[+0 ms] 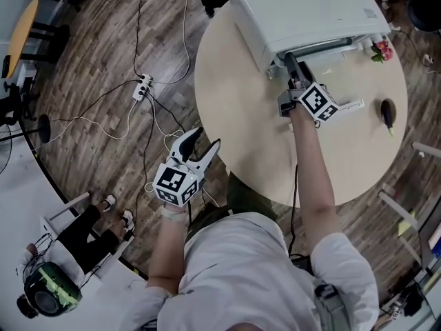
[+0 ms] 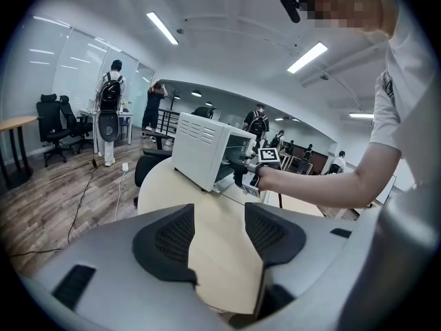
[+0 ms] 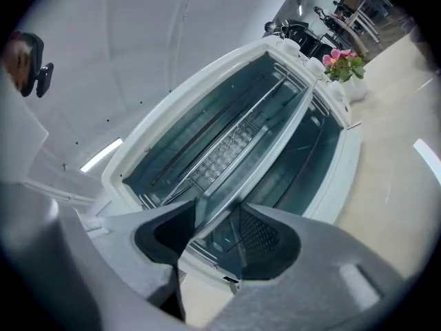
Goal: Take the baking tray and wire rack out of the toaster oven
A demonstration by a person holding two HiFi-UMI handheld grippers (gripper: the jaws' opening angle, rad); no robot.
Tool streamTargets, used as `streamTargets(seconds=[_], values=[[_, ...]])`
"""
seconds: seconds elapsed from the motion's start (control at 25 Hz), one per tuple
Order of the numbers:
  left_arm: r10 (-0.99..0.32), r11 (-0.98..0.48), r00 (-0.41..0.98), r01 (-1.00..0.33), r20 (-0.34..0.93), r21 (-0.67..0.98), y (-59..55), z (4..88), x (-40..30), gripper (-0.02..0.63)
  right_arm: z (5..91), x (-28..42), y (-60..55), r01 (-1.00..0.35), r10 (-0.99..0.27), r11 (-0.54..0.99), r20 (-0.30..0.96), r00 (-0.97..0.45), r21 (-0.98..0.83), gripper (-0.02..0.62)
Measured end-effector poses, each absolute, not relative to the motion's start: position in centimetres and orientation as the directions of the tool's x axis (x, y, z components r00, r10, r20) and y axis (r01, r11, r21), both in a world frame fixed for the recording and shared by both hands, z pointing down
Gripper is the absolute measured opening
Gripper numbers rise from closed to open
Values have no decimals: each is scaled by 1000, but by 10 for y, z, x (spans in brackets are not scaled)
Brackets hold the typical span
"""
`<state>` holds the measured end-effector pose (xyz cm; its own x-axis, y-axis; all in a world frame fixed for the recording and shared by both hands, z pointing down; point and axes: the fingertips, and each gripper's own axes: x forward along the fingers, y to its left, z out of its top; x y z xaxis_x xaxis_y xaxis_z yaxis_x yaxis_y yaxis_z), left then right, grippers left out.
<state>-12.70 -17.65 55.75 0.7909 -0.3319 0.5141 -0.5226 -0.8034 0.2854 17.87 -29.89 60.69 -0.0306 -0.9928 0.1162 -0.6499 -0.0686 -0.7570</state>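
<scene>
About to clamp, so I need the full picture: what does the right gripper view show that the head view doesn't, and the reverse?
Only the right gripper view: the oven's inside, with the rack and the tray, whose edge runs between the right tool's jaws; they stand apart, seemingly not yet clamped. Only the head view: the left tool, open and empty, off the table's rim above the floor, where a power strip lies. Both: the white oven, the flowers beside it, the tabletop.

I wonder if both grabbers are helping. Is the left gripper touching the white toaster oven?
Apart. The head view shows the left gripper beside the near edge of the table, with bare tabletop between it and the toaster oven.
</scene>
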Motion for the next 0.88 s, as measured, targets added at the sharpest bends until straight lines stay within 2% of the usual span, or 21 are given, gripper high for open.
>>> streamTargets(seconds=[0.28,0.72,0.88], values=[[-335,-800,788,-528,516,286,-169,559,-129,213,606,180,-297,-608,-991,-66,122,-52,-791,202],[-343,-790,778,-542,527,287,-164,562,-134,213,609,188,-333,-375,-993,-70,102,-66,-924,202],[-347,-785,773,-550,531,287,-164,563,-136,213,612,187,-332,-287,-995,-59,81,-65,-956,149]])
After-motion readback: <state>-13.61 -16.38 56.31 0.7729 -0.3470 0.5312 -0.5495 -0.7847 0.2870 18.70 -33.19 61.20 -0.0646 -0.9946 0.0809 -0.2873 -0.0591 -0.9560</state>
